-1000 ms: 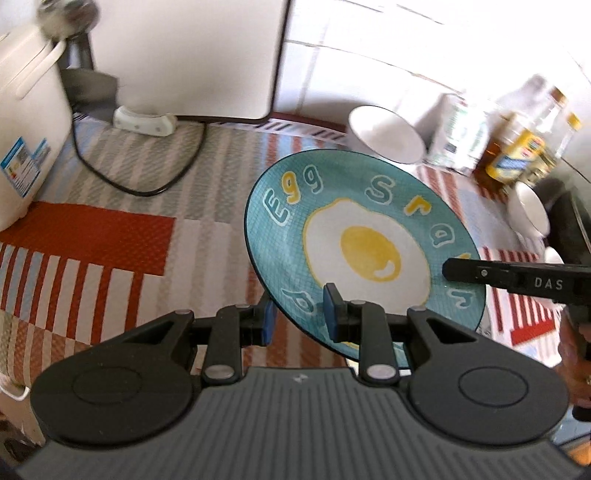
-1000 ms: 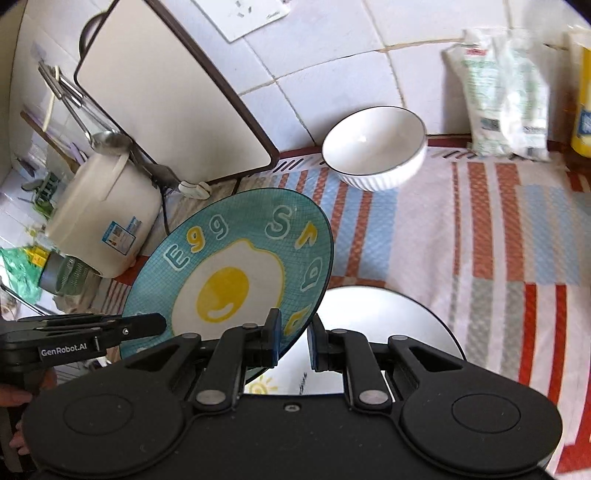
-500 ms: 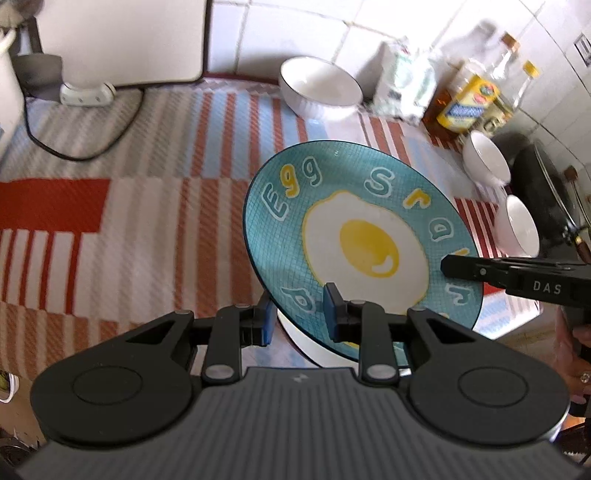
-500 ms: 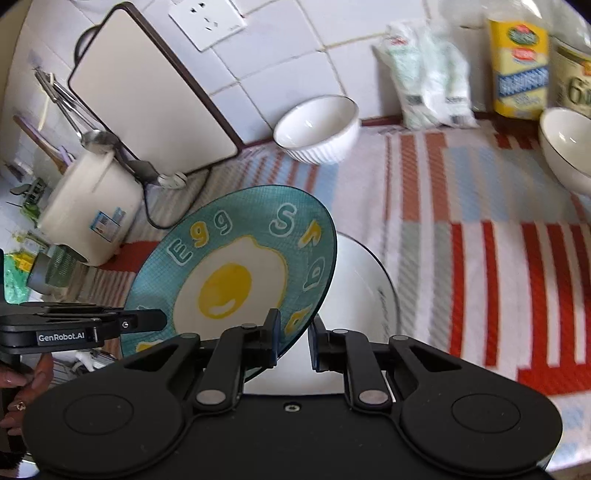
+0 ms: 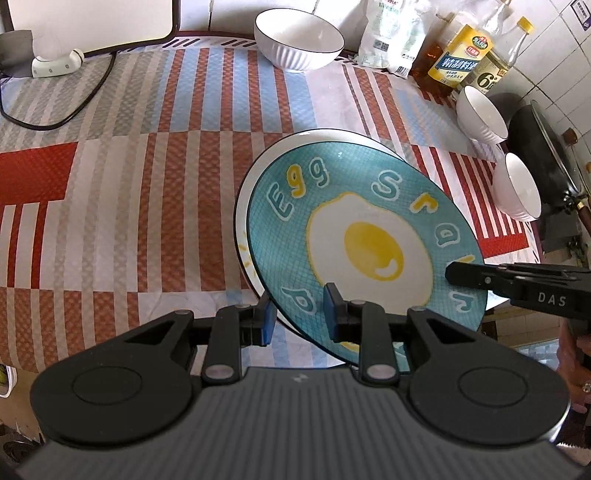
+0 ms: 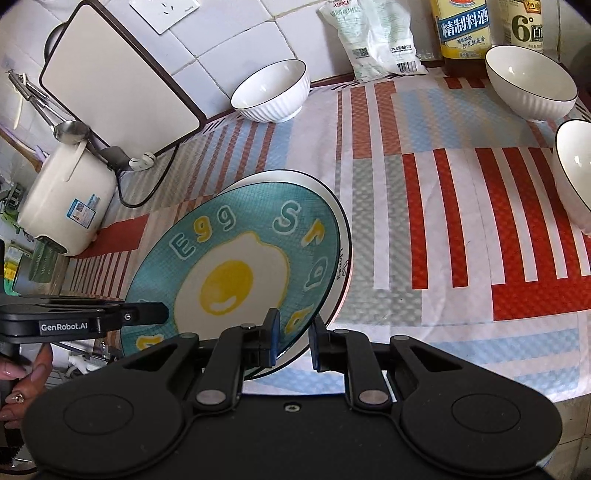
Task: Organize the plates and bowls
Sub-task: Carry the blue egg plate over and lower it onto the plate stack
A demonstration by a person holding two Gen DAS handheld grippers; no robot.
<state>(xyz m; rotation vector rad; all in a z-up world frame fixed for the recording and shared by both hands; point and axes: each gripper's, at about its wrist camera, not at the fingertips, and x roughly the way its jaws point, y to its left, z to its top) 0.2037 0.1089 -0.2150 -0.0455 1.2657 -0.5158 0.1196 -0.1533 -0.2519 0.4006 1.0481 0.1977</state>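
A teal plate with a fried-egg picture (image 5: 369, 243) is held by both grippers, tilted, just above a white plate (image 5: 242, 236) that lies on the striped cloth. My left gripper (image 5: 299, 317) is shut on the teal plate's near rim. My right gripper (image 6: 291, 339) is shut on its opposite rim (image 6: 236, 280); the white plate's edge (image 6: 341, 236) shows behind it. The right gripper's body also shows in the left wrist view (image 5: 517, 288). Most of the white plate is hidden under the teal one.
A large white ribbed bowl (image 5: 299, 38) stands at the back by the wall. Two smaller white bowls (image 5: 480, 114) (image 5: 517, 188) stand at the right near a dark wok (image 5: 546, 144). Oil bottles (image 5: 465, 55), a bag (image 5: 391, 33), a cutting board (image 6: 118, 81) and rice cooker (image 6: 66, 199) line the back.
Both grippers have carried the teal plate to the right and down, over the white plate. The rice cooker has left the left wrist view and the small bowls came in.
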